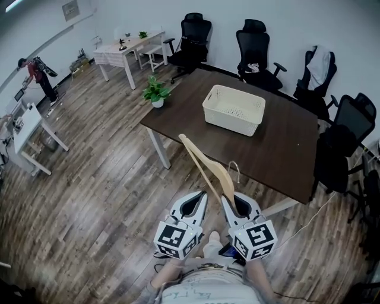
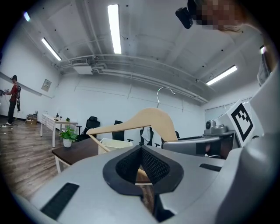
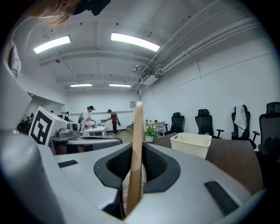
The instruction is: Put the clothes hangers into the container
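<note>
Wood-plank floor (image 1: 101, 178) fills the left of the head view. A dark brown table (image 1: 285, 148) on white legs stands centre right, with a potted plant (image 1: 155, 92) on its upper left corner. Black office chairs (image 1: 255, 53) line the white wall (image 1: 249, 12) along the top and right. A white desk (image 1: 127, 50) sits upper left. Long light strips (image 2: 113, 28) glow on the ceiling.

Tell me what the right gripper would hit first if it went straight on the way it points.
Probably the near edge of the dark brown wooden table, left of the white plastic basket; the pale wooden hanger in the right gripper leads. Depth is unclear.
</note>
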`<state>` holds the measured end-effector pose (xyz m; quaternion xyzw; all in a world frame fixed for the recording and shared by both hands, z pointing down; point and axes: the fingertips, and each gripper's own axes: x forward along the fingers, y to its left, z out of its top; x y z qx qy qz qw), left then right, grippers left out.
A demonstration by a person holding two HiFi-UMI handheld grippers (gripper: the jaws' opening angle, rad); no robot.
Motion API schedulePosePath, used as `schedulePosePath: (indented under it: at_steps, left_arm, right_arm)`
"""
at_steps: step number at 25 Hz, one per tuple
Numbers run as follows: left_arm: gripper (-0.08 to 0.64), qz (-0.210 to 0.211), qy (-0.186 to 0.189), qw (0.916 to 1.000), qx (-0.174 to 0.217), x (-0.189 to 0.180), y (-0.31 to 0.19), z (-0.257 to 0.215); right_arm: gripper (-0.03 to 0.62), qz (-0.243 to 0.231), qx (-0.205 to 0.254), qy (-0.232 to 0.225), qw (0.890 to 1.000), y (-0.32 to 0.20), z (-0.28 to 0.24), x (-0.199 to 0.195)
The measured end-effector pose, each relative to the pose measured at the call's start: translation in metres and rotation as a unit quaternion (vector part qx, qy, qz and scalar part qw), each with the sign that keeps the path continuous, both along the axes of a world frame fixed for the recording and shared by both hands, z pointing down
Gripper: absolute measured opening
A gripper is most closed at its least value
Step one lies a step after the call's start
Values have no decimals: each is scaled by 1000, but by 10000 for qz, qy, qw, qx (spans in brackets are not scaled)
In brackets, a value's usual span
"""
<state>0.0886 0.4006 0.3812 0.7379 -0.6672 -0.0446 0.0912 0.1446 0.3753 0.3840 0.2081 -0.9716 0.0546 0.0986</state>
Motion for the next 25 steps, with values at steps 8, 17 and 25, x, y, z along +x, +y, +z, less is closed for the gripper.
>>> schedulePosePath:
  at_steps: [8, 17, 25]
  left_arm:
    - [11, -55, -7, 10000, -10, 7, -48, -5]
    - [11, -293, 16, 9996, -2, 11, -86, -3]
    - [11, -412, -13, 9991, -95, -2, -98, 6]
  right_arm:
    - [60, -162, 16, 9, 9999, -47, -4, 1]
    - [60, -480, 75, -18, 9988, -89, -5, -2]
    - [60, -523, 45, -5, 9986, -107, 1, -10]
